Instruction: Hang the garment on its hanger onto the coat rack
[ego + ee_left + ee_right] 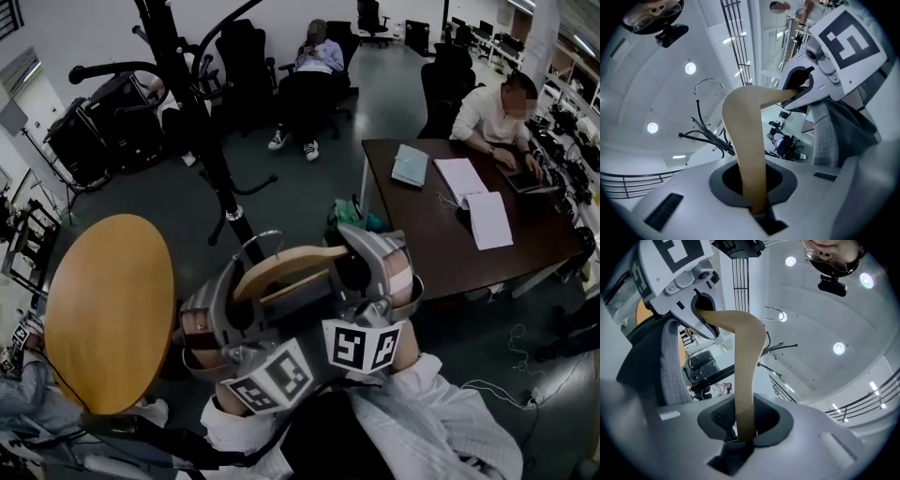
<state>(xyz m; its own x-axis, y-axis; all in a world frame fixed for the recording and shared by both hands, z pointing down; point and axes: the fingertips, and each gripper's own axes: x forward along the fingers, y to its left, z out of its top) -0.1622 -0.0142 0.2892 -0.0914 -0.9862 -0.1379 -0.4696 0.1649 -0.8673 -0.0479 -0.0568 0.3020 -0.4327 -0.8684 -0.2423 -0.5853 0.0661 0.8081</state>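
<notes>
Left claw point(757, 206) and right claw point(740, 437) each grip an arm of the wooden hanger point(286, 267), garment point(834, 136) apparently draped beneath them. Coat rack point(211, 159) stands just ahead; if the hanger tilts, its hook point(265, 239) could miss the prong point(112, 68) and drop.

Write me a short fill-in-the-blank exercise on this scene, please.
The left gripper and right gripper both have jaws shut on the pale wooden ____.
In the head view, the round wooden table lies to their ____.
The metal hook is ____ yet over any arm of the black metal coat rack.
Missing: hanger; left; not.
</notes>
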